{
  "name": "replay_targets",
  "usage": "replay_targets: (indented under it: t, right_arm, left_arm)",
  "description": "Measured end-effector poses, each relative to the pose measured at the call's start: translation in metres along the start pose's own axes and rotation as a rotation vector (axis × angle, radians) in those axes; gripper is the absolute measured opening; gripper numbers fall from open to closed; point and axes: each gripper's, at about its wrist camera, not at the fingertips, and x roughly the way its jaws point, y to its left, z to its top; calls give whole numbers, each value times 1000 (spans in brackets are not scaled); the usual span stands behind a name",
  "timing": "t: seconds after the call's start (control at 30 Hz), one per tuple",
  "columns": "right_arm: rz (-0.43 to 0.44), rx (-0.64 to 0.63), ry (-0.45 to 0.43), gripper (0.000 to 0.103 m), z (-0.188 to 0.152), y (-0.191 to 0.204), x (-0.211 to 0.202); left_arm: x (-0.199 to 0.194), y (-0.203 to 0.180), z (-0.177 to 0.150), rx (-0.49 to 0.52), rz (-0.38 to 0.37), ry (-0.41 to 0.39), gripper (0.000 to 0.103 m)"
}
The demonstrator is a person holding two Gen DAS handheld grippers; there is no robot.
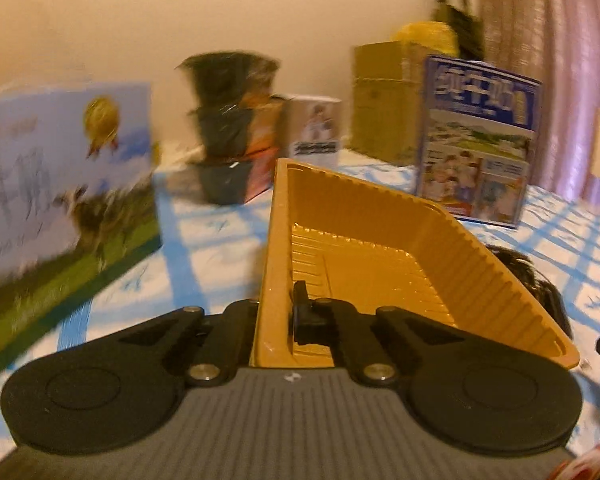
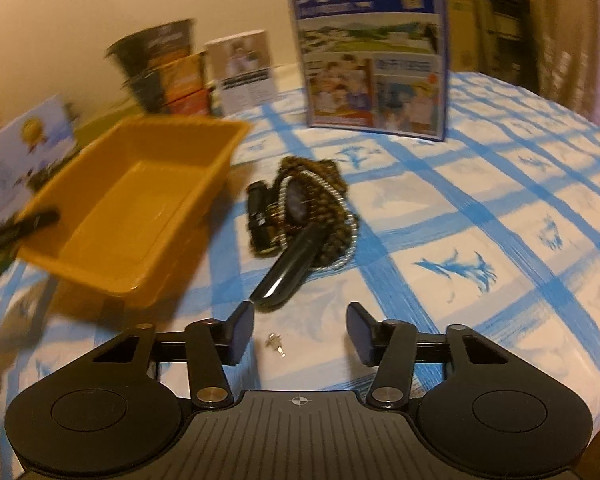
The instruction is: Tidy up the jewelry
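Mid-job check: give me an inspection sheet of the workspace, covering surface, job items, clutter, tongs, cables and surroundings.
Surface: blue-checked tablecloth with bird prints.
Job's things: yellow tray, empty, one end lifted off the cloth; jewelry pile of beaded strands and a chain beside it, with a black clip lying across it; small metal piece on the cloth near the right tongs.
Clutter: blue milk carton, stacked cups, small white box, printed box, brown box.
Grippers: left tongs shut on the tray's wall; right tongs open, holding nothing.
Cables: nothing seen.
Surroundings: cream wall, pink curtain.
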Motion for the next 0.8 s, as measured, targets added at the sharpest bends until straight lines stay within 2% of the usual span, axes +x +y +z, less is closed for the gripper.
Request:
replay_targets:
  t: [0.13,0.2,0.3,0.43,0.53,0.7,0.8]
  right_arm:
    - [25,-64,23,41,-3,6,3]
    - [26,-82,32,33,-6,8,7]
    - [28,-108,48,24,-7,12,13]
    - [14,-139,72,20,-7,15,20]
    - [16,-155,88,9,-8,16,24]
    - [12,-174,88,9,-4,20,25]
    - [40,-154,64,9,9,19,22]
  left_arm:
    - [4,-4,5,59,-37,-7,2]
    - [7,-5,6,85,-48,-11,2]
    - [11,-3,8,96,-55,-3,3]
    - [13,-1,8,92,-53,4,3]
    - [13,0,8,83,-47,10,3]
    - [14,1,7,74,-46,17,3]
    - [14,0,8,75,-45,18,3]
